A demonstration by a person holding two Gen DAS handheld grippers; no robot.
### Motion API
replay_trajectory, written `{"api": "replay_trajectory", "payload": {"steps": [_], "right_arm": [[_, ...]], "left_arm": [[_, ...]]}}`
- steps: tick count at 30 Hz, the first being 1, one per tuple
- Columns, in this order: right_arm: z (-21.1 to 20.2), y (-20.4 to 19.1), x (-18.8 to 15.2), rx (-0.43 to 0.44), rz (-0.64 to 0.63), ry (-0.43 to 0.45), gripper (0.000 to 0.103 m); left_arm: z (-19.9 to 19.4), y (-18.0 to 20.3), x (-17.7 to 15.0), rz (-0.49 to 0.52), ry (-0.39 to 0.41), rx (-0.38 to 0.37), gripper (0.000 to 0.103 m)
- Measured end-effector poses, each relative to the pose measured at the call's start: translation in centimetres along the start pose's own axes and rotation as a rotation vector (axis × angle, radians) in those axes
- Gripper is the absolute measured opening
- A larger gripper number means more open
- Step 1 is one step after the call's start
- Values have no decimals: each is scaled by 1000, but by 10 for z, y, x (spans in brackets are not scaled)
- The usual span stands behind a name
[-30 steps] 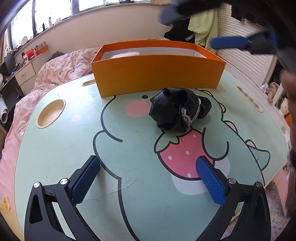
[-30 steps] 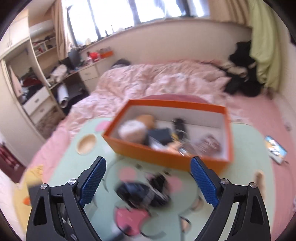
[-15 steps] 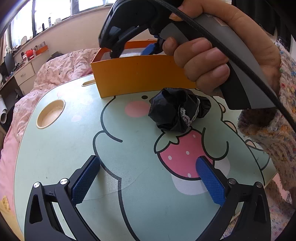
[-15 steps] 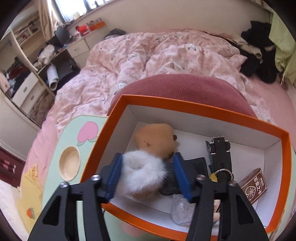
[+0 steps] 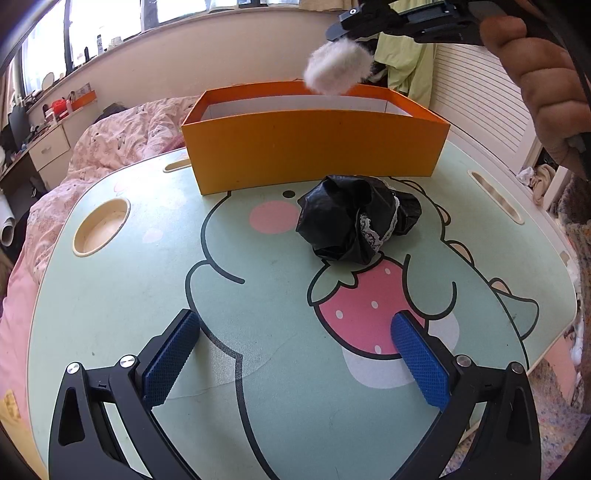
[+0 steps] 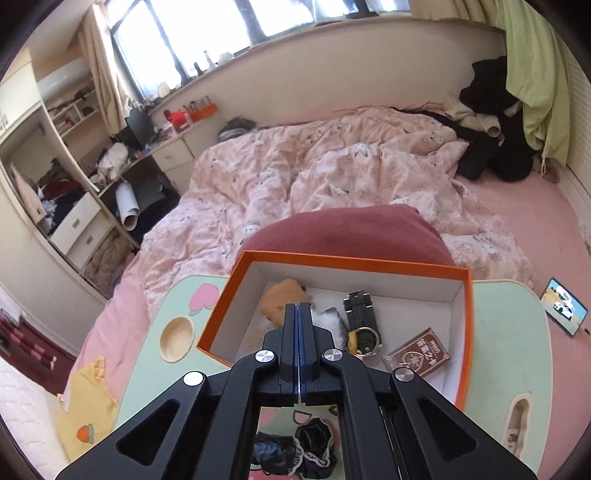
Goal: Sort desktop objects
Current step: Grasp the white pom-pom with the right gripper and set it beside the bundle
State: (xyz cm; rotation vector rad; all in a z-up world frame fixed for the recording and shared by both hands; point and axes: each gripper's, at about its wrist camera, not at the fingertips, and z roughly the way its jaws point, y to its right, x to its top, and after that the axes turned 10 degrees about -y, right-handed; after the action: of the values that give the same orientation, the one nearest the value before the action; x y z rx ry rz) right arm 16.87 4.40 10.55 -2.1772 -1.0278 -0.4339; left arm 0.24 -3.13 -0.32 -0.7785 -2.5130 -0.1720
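At the upper right of the left wrist view, the right gripper [image 5: 364,35] pinches a fluffy white fur scrunchie [image 5: 337,66] above the orange cardboard box [image 5: 314,147]. It looks light and squashy, so a grip across its middle suits. The left gripper [image 5: 295,354] has its fingers spread over the table.

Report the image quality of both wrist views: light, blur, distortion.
Left wrist view: daylit and sharp on the black bundle; fisheye bows the orange box; the white fluffy item looks slightly soft. Right wrist view: the windows are blown out, the room curves at the edges, and the right gripper hides part of the box.
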Motion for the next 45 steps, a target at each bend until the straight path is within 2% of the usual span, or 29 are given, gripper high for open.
{"api": "replay_trajectory", "payload": {"steps": [4,8,12,15,16,17,20,23,26,32,33,34,35,37,45], "right_arm": [[-22,4,-23,66,7,32,1],[-34,8,-63,67,-16,21,1],[-13,22,-97,54,5,-32,1],[8,34,-106,38,31,-64,5],[13,37,-108,14,41,-67,19],[14,39,-109,-15,49,-51,41],[-3,39,-121,-90,44,65,61],[-19,31,-143,-165,-5,112,76],[-20,27,-168,-231,-45,104,83],[19,26,-195,-280,-100,-30,85],[23,24,-195,-319,-113,-30,89],[26,24,-195,-341,-117,-36,101],[27,26,-195,-335,-110,-45,103],[27,33,-195,-313,-100,-45,103],[26,36,-198,-313,-104,-36,103]], "left_arm": [[0,0,0,1,0,-5,103],[1,1,2,3,0,-3,103],[1,0,1,7,1,-6,103],[1,-1,1,9,1,-8,103],[1,-1,1,10,1,-8,103],[1,-1,1,11,1,-9,103],[1,-1,1,13,1,-10,103],[1,-1,1,22,2,-15,103],[1,-1,1,25,2,-16,103],[1,-2,1,31,2,-19,103],[1,-2,1,33,2,-18,103],[1,-1,1,33,3,-18,103],[1,-1,1,32,3,-20,103],[1,-1,1,33,4,-21,103],[1,-4,0,38,5,-22,103]]}}
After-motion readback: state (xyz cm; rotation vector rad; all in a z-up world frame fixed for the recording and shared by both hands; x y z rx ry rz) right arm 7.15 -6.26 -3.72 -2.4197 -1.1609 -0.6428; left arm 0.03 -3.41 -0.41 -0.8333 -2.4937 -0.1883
